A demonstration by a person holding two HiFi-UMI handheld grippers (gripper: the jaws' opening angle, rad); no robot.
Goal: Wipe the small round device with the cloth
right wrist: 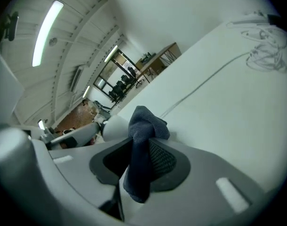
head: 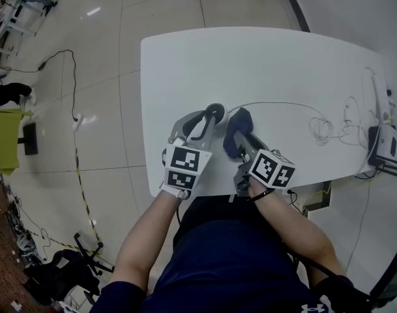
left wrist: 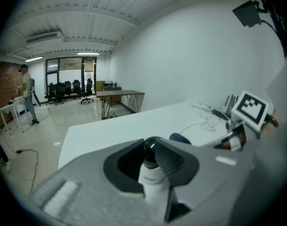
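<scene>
The small round device [head: 216,111], white with a black front, is off the white table [head: 263,57] near its front edge, and my left gripper [head: 211,118] is shut on it. The left gripper view shows its white body [left wrist: 151,175] pinched between the ribbed pads. My right gripper [head: 239,139] is shut on a dark blue cloth [head: 238,124], which bunches past the fingertips just right of the device. In the right gripper view the cloth [right wrist: 142,142] hangs between the jaws, its top beside the device's white shell [right wrist: 114,126].
A thin white cable [head: 276,104] runs from the device to a tangle of wires [head: 325,130] at the table's right. A power strip with plugs [head: 384,142] sits at the right edge. Floor and cables lie to the left.
</scene>
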